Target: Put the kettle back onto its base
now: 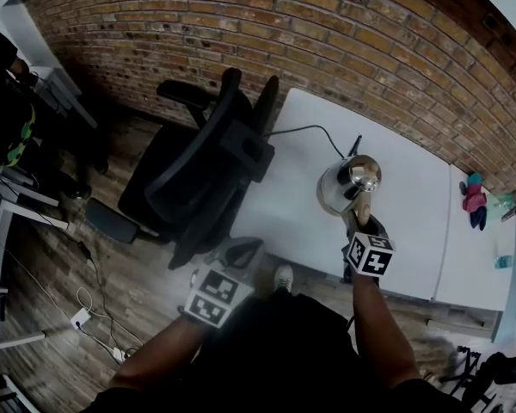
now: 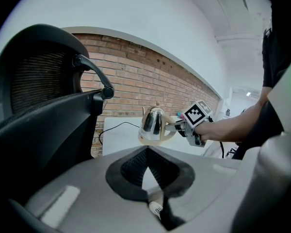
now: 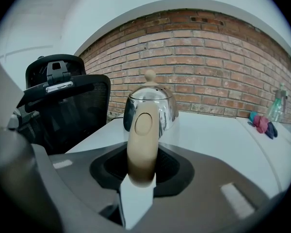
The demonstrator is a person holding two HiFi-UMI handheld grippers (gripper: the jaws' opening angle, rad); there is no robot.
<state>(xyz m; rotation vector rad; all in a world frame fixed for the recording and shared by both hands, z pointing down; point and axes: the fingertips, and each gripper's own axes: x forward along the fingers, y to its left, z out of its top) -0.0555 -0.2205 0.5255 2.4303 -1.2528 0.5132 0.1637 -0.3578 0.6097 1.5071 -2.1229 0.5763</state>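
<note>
A shiny steel kettle (image 1: 347, 185) with a beige handle (image 3: 141, 140) stands upright over the white table (image 1: 413, 222), near its front edge. My right gripper (image 1: 362, 219) is shut on that handle from the near side, the handle clamped between both pads. The kettle's beige bottom (image 2: 154, 139) sits at table level; I cannot make out a separate base under it. A black cord (image 1: 303, 130) runs across the table to behind the kettle. My left gripper (image 1: 239, 252) hangs off the table's front left, over the floor, jaws together with nothing in them.
A black office chair (image 1: 198, 170) stands against the table's left end, close to my left gripper (image 2: 146, 152). Pink and blue items (image 1: 475, 200) and a bottle (image 3: 277, 103) lie at the far right. A brick wall (image 1: 327, 50) backs the table. Cables and a power strip (image 1: 79, 318) lie on the floor.
</note>
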